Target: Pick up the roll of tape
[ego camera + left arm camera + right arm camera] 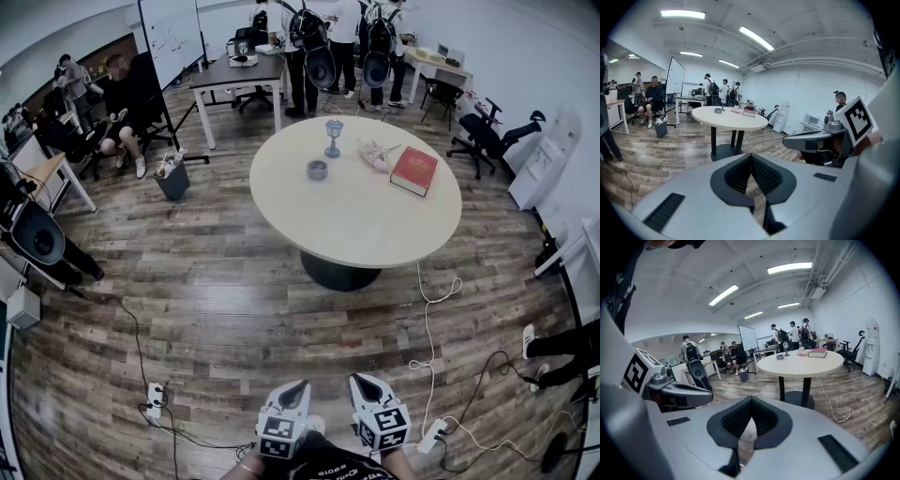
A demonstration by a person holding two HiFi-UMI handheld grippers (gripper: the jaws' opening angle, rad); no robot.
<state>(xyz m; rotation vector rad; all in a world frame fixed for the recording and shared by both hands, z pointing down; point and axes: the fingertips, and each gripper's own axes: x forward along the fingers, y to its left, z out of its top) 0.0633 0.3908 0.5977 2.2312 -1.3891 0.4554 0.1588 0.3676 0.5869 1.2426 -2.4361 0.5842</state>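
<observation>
The roll of tape (pixel 318 170) is a small grey ring lying on the round pale table (pixel 375 230), far ahead of me across the wooden floor. It also shows as a small dark thing on the table top in the left gripper view, tape (pixel 717 110), and in the right gripper view, tape (pixel 780 357). My left gripper (pixel 297 385) and right gripper (pixel 365 381) are side by side at the bottom edge, well short of the table. The left gripper (pixel 751 157) is shut with nothing in it. The right gripper (pixel 751 401) is shut and holds nothing either.
On the table also stand a glass goblet (pixel 334 137), a pink bundle (pixel 380 155) and a red book (pixel 413 171). White cables (pixel 428 328) and a power strip (pixel 155 398) lie on the floor. A bin (pixel 172 178), desks, chairs and several people are beyond.
</observation>
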